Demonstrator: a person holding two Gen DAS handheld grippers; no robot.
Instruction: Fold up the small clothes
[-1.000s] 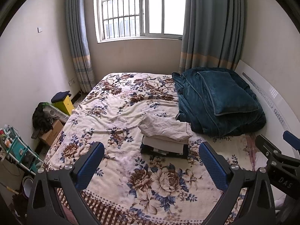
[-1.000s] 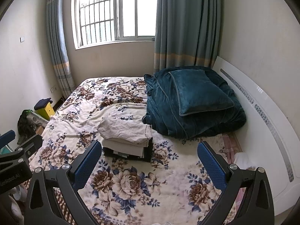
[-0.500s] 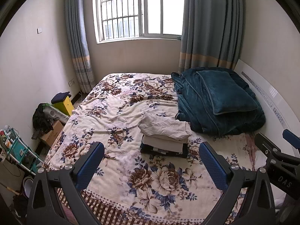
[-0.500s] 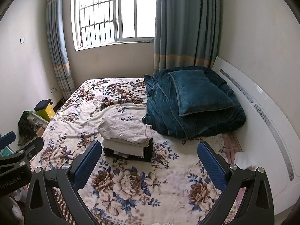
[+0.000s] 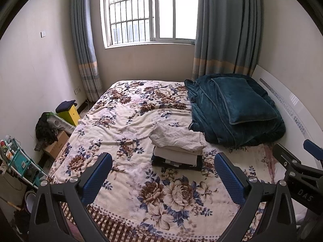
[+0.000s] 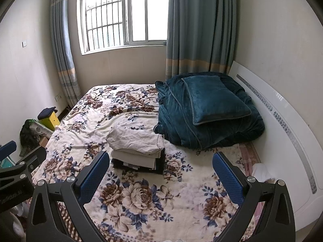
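A small stack of folded clothes lies mid-bed on the floral bedspread, dark pieces at the bottom, beige ones above. A crumpled cream garment lies loosely on top; it also shows in the right wrist view. My left gripper is open and empty, held well back above the bed's near edge. My right gripper is open and empty, also held back. Each gripper shows at the edge of the other's view.
A folded teal blanket with a pillow lies at the bed's right, against the white headboard. Boxes, a yellow stool and a teal rack crowd the floor at left. A window with curtains is behind.
Both views have shifted only slightly; the grippers stay open and the clothes have not moved.
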